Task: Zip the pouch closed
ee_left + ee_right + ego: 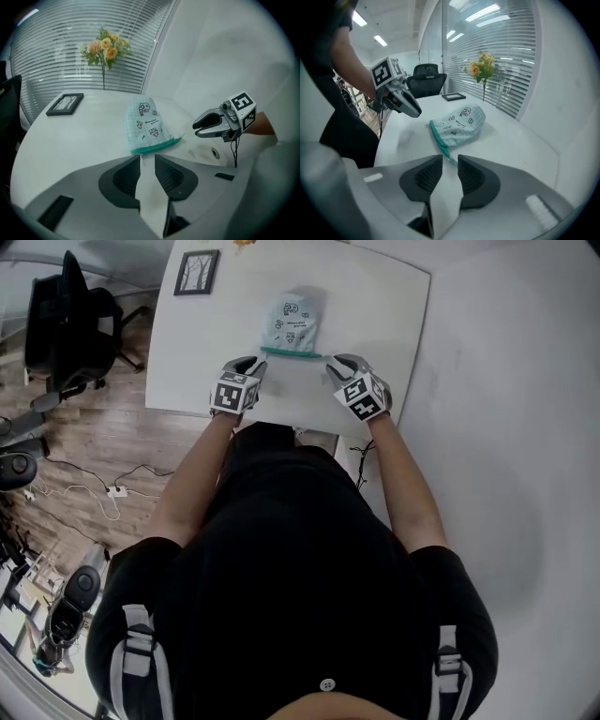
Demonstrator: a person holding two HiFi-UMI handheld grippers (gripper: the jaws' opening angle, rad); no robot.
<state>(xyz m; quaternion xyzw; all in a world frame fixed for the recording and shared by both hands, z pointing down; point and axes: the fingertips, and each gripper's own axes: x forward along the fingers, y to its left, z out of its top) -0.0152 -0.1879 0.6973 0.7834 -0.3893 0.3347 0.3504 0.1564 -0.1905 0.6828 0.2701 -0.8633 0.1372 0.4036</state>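
A pale green checked pouch (292,321) with printed cartoons lies on the white table (384,306), its teal zipper edge (291,352) facing me. My left gripper (258,364) sits at the zipper's left end, my right gripper (330,364) at its right end. In the left gripper view the jaws (147,159) stand apart just short of the pouch (145,123), nothing pressed between them. In the right gripper view the jaws (450,161) are open too; the teal zipper tail (446,152) reaches their tips without being pinched. Each gripper view shows the other gripper beside the pouch.
A black picture frame (197,272) lies at the table's far left, with a vase of flowers (104,47) behind it by the window blinds. An office chair (66,315) and cables stand on the wood floor to the left. The table's near edge is just under both grippers.
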